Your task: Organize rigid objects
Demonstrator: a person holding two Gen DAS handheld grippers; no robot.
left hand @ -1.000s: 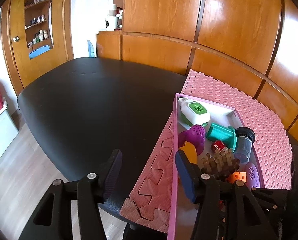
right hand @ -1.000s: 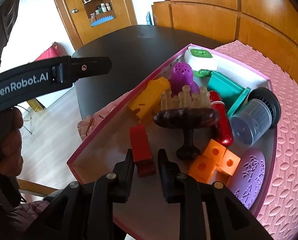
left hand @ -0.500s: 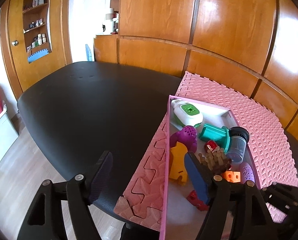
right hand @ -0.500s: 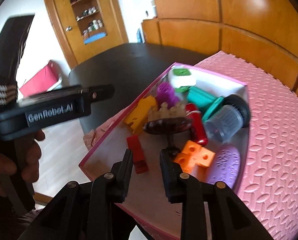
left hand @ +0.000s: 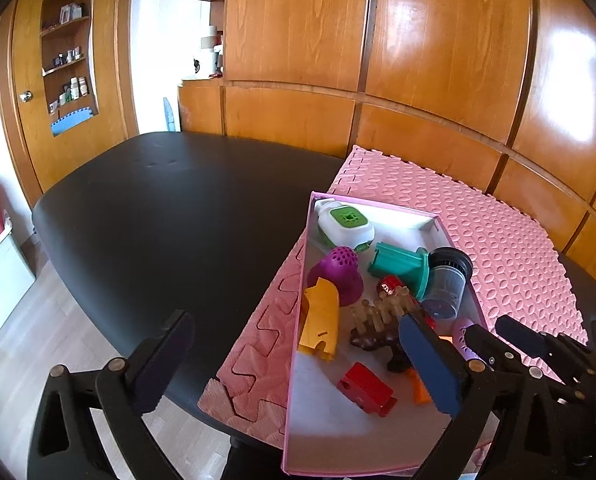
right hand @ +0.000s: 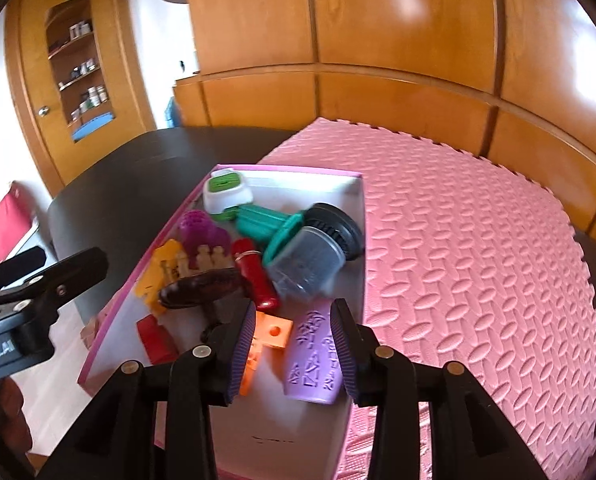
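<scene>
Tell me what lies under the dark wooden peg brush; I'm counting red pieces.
Under the dark wooden peg brush, a red cylinder pokes out at its right end. Anything else beneath its head is covered.

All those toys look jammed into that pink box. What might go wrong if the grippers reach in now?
The right gripper, jaws opening and empty, hovers over the lilac embossed oval, which lies against the orange holed block; closing could catch both. The dark wooden peg massager lies among its neighbours in the pink-rimmed box, so lifting one piece may drag others out.
</scene>
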